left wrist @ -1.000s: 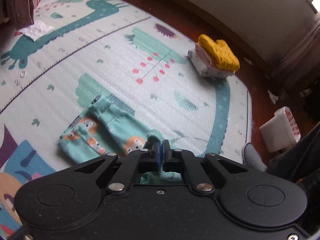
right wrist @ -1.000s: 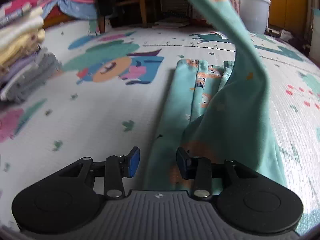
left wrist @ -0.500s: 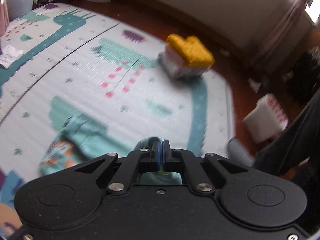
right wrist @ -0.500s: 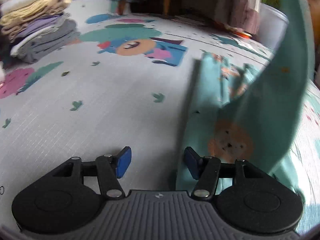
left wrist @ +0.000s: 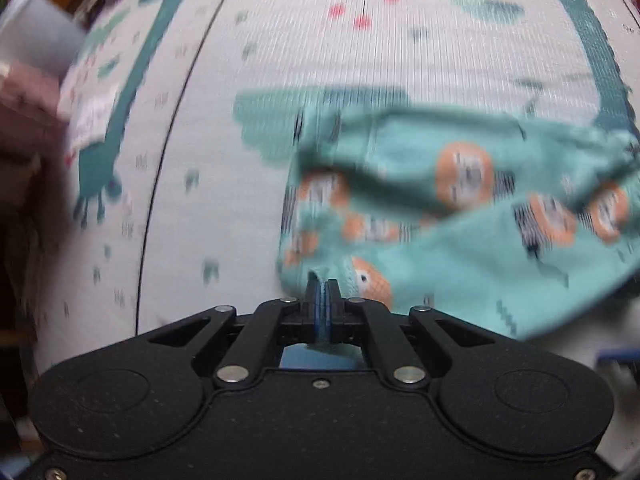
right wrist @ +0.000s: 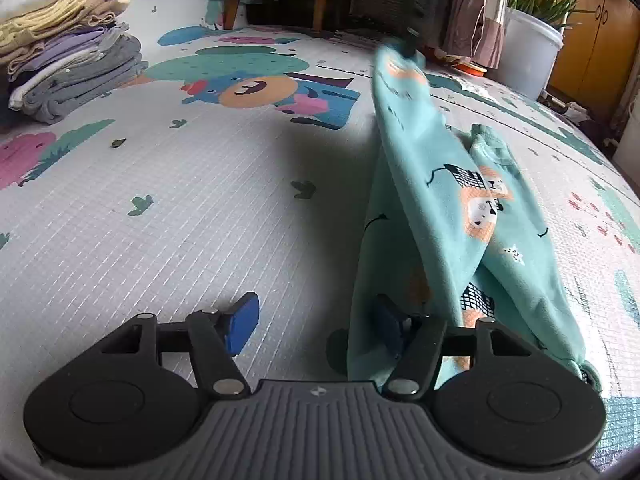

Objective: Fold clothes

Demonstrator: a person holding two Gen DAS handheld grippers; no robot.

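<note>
My left gripper (left wrist: 322,294) has its jaws pressed together on a pinch of the teal garment (left wrist: 460,216), which spreads out ahead of it and to the right over the play mat (left wrist: 248,160). That whole view is smeared with motion blur: I can make out orange patches on the cloth, but not what they depict, and I cannot tell which edge or corner I hold. The garment's right end runs off the picture. At the far left a pale blurred shape and something pinkish sit at the mat's border, too smeared to name.

My right gripper (right wrist: 316,322) has its jaws spread wide, low over the mat (right wrist: 200,208). The left blue pad (right wrist: 240,322) is clear of everything; the right one is partly covered by the garment's (right wrist: 460,208) near edge, so I cannot tell whether it touches the cloth. From this side the garment lies on the mat to the right, with one part lifted in a steep ridge toward a dark object at its top, where blur hides the grip. A stack of folded clothes (right wrist: 68,64) stands at the far left, cut off by the frame, and a white pot with a green plant (right wrist: 528,48) stands beyond the mat at the upper right.
</note>
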